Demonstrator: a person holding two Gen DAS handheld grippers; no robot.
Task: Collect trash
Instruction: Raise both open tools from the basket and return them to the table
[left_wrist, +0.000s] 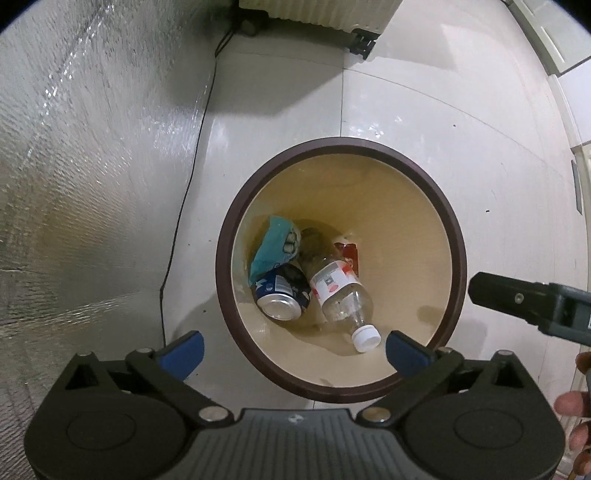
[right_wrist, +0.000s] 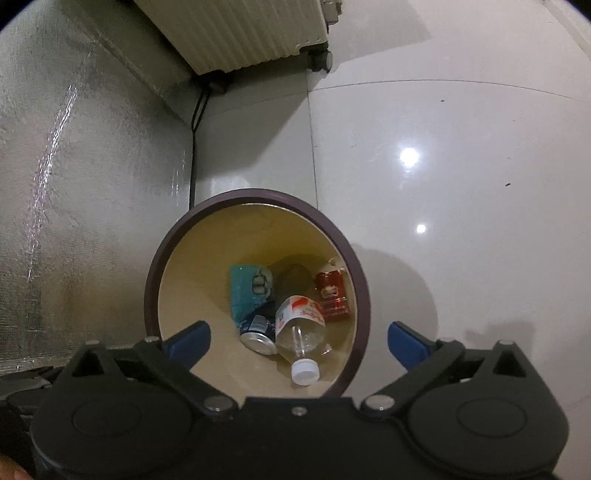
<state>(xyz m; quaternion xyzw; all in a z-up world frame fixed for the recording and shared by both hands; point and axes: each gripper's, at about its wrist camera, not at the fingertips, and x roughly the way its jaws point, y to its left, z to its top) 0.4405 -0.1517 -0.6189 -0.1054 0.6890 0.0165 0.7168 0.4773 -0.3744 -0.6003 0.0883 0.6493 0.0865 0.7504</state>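
Note:
A round bin with a dark brown rim (left_wrist: 225, 229) (right_wrist: 258, 194) stands on the tiled floor. Inside lie a clear plastic bottle with a white cap (left_wrist: 341, 291) (right_wrist: 301, 332), a blue can (left_wrist: 282, 293) (right_wrist: 258, 332), a teal wrapper (left_wrist: 275, 245) (right_wrist: 245, 288) and a red packet (left_wrist: 347, 253) (right_wrist: 332, 295). My left gripper (left_wrist: 295, 350) is open and empty above the bin's near rim. My right gripper (right_wrist: 299, 343) is open and empty, also above the bin. The right gripper's body shows in the left wrist view (left_wrist: 532, 302), right of the bin.
A silver foil-covered wall (left_wrist: 92, 166) (right_wrist: 74, 184) stands left of the bin. A black cable (left_wrist: 188, 177) (right_wrist: 194, 147) runs down along it. A white ribbed appliance on wheels (left_wrist: 314, 14) (right_wrist: 236, 33) stands beyond. Glossy tile floor (left_wrist: 461, 147) (right_wrist: 443, 147) lies to the right.

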